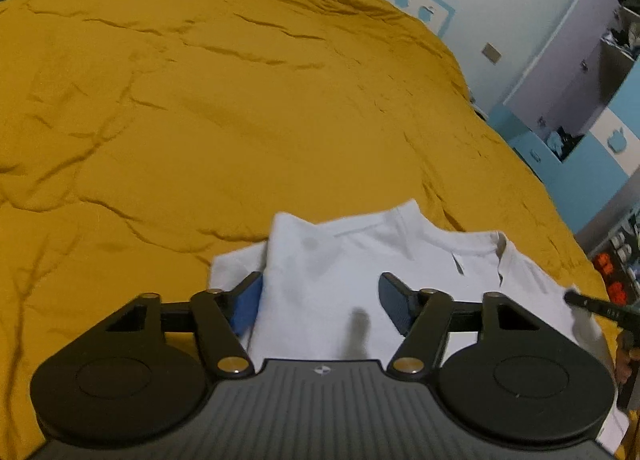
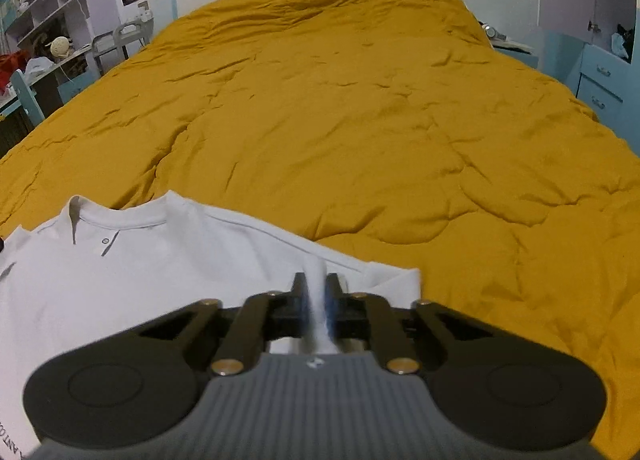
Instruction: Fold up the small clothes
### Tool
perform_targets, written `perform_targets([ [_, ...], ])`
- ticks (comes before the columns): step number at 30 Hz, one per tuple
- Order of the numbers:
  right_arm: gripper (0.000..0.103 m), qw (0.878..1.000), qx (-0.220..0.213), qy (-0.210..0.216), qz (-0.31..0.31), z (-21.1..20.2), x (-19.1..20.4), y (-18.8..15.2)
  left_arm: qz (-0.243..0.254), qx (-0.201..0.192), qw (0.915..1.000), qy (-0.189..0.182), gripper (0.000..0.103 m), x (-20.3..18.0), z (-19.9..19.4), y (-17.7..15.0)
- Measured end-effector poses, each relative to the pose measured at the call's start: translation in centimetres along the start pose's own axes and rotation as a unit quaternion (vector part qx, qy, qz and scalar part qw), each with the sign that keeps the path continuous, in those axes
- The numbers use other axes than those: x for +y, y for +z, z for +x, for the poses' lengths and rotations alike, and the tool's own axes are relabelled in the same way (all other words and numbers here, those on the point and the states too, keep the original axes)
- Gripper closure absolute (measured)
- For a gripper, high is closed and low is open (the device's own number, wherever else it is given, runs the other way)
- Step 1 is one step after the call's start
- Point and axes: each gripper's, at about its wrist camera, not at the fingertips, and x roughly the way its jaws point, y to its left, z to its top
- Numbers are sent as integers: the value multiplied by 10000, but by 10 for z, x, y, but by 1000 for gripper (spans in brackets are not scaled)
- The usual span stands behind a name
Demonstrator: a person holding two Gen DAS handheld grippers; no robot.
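Now mid-fold: white shirt (image 2: 140, 260) lies flat at near edge of yellow duvet (image 2: 360, 120), collar pointing toward headboard. Your right gripper (image 2: 317, 300) is clamped on pinch of shirt's right edge. Your left gripper (image 1: 320, 300) has fingers spread wide over shirt's left side, gripping nothing. Next, likely carry pinched edge across toward collar line. Duvet beyond shirt offers wide open room; bed's near edge close behind.

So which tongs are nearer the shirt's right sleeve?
Right. The right tongs are shut on the white shirt beside that sleeve; the left tongs are open over the shirt's opposite side.
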Motion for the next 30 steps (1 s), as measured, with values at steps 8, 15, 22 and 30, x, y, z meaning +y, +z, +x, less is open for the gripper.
perform_targets([
  [8,102,9993,-252,-273,-25,2,10,19,-318,-499,9982,31,95,15,-17,-4],
  [15,78,9982,73,-594,-54,25,11,11,-139,-55,9985,536,91,11,0,-8],
  [22,56,9901,-656,406,1170,-26,29,24,-238,-269,9967,725,76,3,-35,5],
  [30,49,9653,-135,1944,1739,22,117,43,172,-62,9995,242,20,-51,-83,-30],
])
